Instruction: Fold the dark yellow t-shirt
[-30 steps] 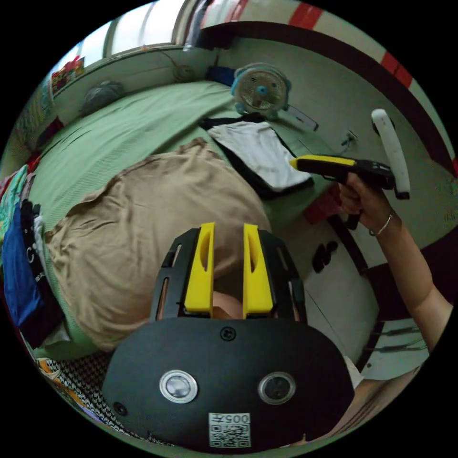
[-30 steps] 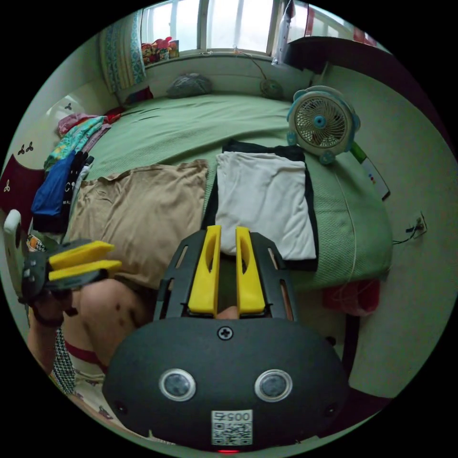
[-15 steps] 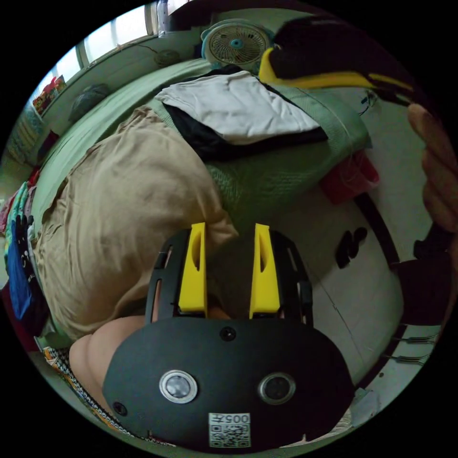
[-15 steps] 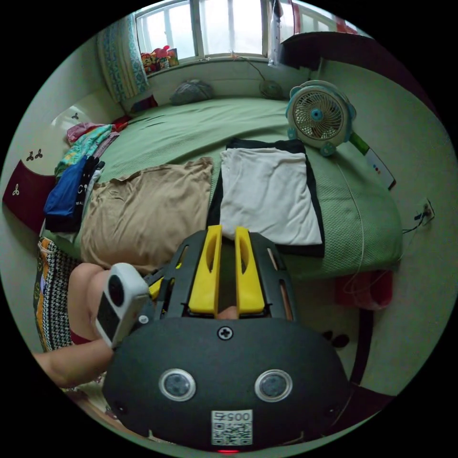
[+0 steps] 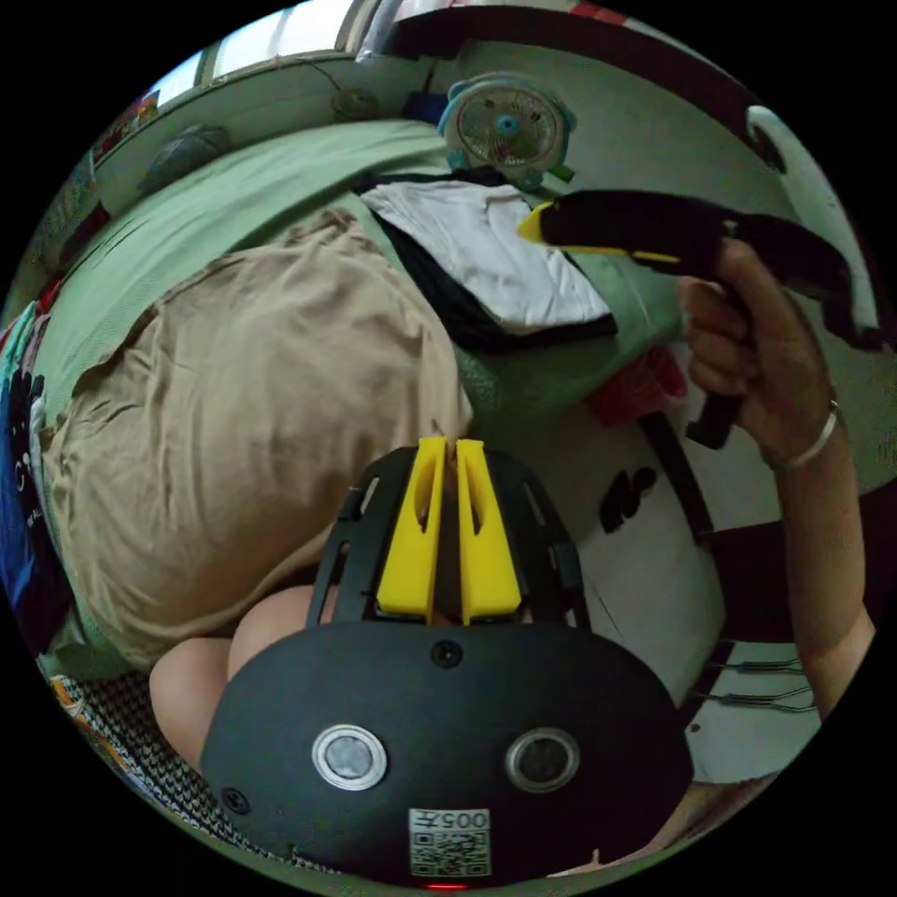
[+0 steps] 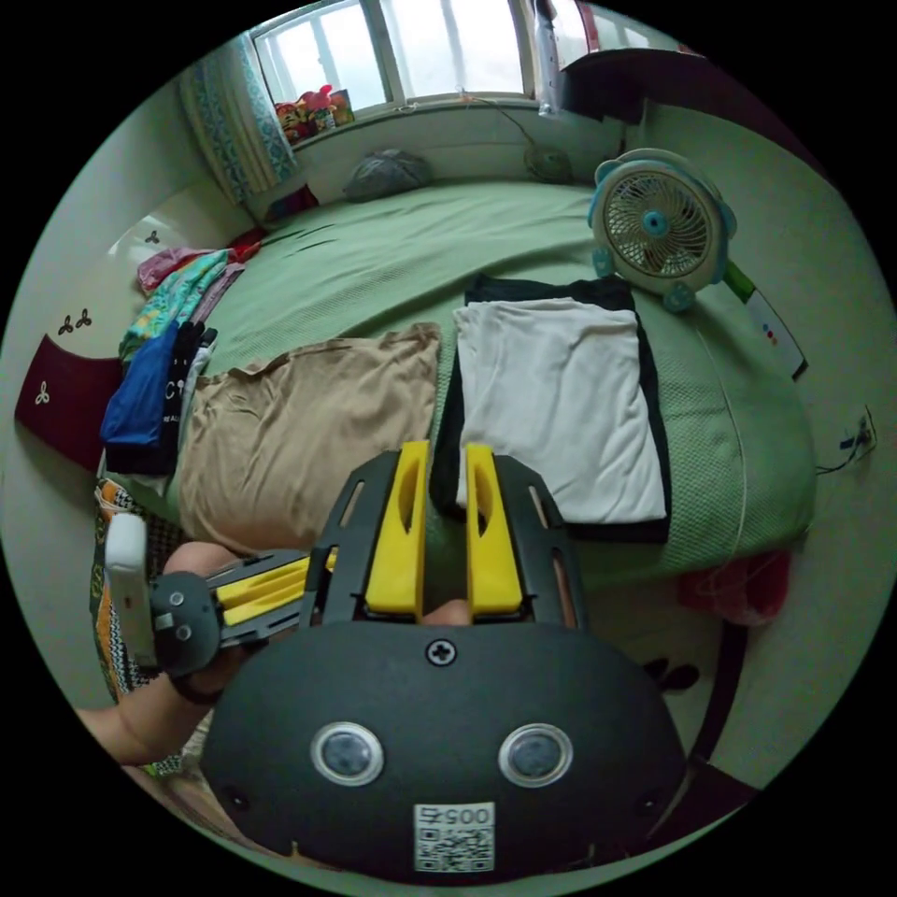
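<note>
The dark yellow t-shirt [image 5: 243, 420] is seen lying flat, partly folded, on the green bedspread [image 6: 374, 252], at centre left of both views; in the right gripper view [image 6: 308, 430] it reaches the near edge of the bed. Its near right corner is met by the tips of the left gripper [image 5: 447, 448], whose yellow jaws are drawn almost together; whether cloth is pinched between them cannot be told. Half a second ago these jaws were set clearly apart, with the corner between them. In the right gripper view the left gripper [image 6: 280, 584] is shown at lower left, jaws close, where before mostly its camera was seen. The right gripper [image 6: 441, 448] is presented with a narrow gap between its jaws and nothing held, as before; in the left gripper view it [image 5: 537, 224] appears at upper right, gripped by a hand [image 5: 747, 355] wearing a bracelet, farther from the lens than half a second ago.

Just beside the t-shirt a folded white garment [image 6: 561, 411] is laid on a black garment [image 6: 645, 533]. A small fan [image 6: 659, 224] stands behind these. A pile of coloured clothes [image 6: 159, 374] is kept at the left edge of the bed. A window [image 6: 420, 47] is set behind the bed. No writing is legible; the square code labels are left unread.
</note>
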### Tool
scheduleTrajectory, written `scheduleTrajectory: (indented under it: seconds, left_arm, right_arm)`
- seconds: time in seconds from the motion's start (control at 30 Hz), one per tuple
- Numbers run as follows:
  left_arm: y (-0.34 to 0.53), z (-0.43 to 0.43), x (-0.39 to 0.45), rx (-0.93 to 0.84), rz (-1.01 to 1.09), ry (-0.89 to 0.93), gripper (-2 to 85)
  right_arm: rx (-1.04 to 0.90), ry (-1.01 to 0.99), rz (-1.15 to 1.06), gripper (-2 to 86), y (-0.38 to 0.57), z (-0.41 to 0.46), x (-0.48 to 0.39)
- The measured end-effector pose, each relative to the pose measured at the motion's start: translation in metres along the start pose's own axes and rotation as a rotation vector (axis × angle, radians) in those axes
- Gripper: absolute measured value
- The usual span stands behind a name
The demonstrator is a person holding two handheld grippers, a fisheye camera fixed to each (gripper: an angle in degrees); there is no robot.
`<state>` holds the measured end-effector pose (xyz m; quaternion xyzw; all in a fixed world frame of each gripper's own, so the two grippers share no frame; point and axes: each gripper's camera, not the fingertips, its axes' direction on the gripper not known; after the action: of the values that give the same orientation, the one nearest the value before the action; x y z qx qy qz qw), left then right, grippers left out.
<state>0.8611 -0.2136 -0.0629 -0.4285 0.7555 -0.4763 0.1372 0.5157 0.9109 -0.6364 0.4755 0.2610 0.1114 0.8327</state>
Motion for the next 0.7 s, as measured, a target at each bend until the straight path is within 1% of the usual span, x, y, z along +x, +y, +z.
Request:
scheduleTrajectory:
  seconds: [0.13, 0.23, 0.37, 0.43, 0.57, 0.7]
  left_arm:
    - [0.015, -0.03, -0.02, 0.061, -0.027, 0.045, 2.9]
    - [0.025, -0.044, -0.03, 0.074, -0.012, 0.028, 2.8]
    - [0.037, -0.055, -0.047, 0.072, -0.027, 0.031, 2.6]
    - [0.046, -0.062, -0.059, 0.077, -0.04, 0.043, 2.6]
    - [0.06, -0.071, -0.076, 0.072, -0.056, 0.067, 2.5]
    - [0.078, -0.082, -0.092, 0.071, -0.05, 0.101, 2.4]
  right_arm:
    - [-0.044, -0.066, 0.024, 7.7, -0.044, 0.019, 0.001]
    - [-0.126, -0.128, 0.033, 9.0, -0.074, 0.045, -0.002]
    - [-0.251, -0.237, 0.123, 10.3, -0.104, 0.091, 0.0]
    - [-0.278, -0.261, 0.167, 10.4, -0.113, 0.108, 0.003]
    - [-0.316, -0.174, 0.181, 9.8, -0.127, 0.137, -0.001]
    - [-0.297, -0.194, 0.182, 9.1, -0.139, 0.15, -0.009]
